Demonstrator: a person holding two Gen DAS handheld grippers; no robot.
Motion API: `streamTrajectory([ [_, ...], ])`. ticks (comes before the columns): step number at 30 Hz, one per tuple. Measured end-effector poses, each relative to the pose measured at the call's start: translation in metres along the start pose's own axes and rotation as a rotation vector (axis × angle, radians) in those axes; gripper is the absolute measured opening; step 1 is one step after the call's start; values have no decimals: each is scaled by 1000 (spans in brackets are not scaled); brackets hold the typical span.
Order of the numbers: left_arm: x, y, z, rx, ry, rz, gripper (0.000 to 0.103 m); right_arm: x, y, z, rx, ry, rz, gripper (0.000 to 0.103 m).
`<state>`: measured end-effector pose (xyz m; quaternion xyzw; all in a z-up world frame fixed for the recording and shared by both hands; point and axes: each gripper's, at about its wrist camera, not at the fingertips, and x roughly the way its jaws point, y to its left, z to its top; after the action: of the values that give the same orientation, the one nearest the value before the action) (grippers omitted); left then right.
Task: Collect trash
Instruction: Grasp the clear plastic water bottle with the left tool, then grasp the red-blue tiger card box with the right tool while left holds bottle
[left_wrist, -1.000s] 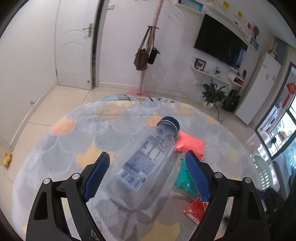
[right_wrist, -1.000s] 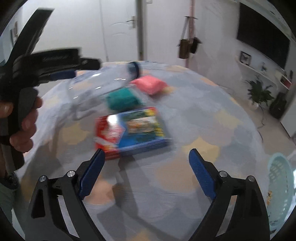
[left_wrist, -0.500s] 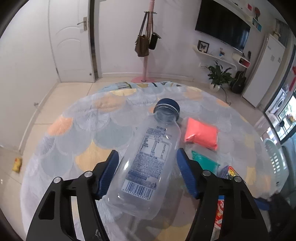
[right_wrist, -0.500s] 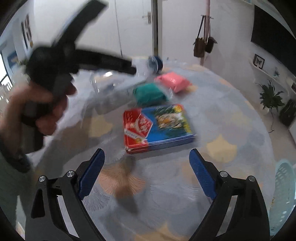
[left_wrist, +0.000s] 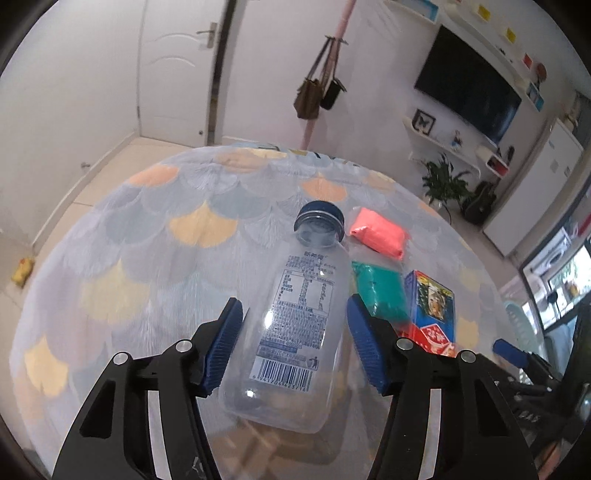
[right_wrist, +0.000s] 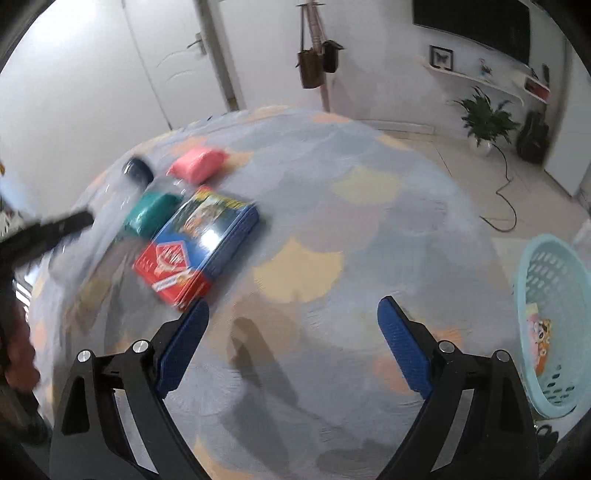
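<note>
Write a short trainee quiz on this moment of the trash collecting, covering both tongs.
1. True or false: the right tongs are gripping the red and blue box.
2. What sits between the left tongs? A) a clear plastic bottle B) a pink packet C) a green packet
3. Fill in: the bottle's cap is dark ____.

Key
1. False: the right tongs are open and empty, short of the box.
2. A: the left tongs have just been closing, and their pads now press the bottle's sides.
3. Blue.
</note>
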<state>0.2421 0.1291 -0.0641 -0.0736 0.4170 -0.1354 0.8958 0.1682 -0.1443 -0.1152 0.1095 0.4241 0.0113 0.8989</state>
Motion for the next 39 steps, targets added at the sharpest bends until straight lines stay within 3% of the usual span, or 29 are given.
streamTrajectory([
  [3, -2, -2, -8, -10, -28, 12, 57, 0, 18, 3, -21, 20, 104, 88],
  [7, -12, -2, -13, 0, -35, 34, 56, 16, 55, 10, -50, 66, 130, 88],
  [15, -21, 10, -20, -23, -29, 15, 56, 46, 91, 26, -50, 74, -6, 89],
  [19, -20, 9, -23, -12, -26, 18, 56, 48, 86, 23, -50, 53, -86, 89],
  [24, -21, 4, -24, 1, -17, 14, 54, 40, 68, 15, -53, 42, -53, 88],
  [28, -21, -2, -26, 22, 12, -21, 53, 23, 50, 7, -68, 28, -18, 58],
  [36, -5, -19, -28, 82, 74, 41, 63, 24, 37, 16, -83, 62, 23, 59],
  [39, -4, -20, -29, 93, 80, 46, 64, 22, 33, 21, -67, 92, 85, 67],
])
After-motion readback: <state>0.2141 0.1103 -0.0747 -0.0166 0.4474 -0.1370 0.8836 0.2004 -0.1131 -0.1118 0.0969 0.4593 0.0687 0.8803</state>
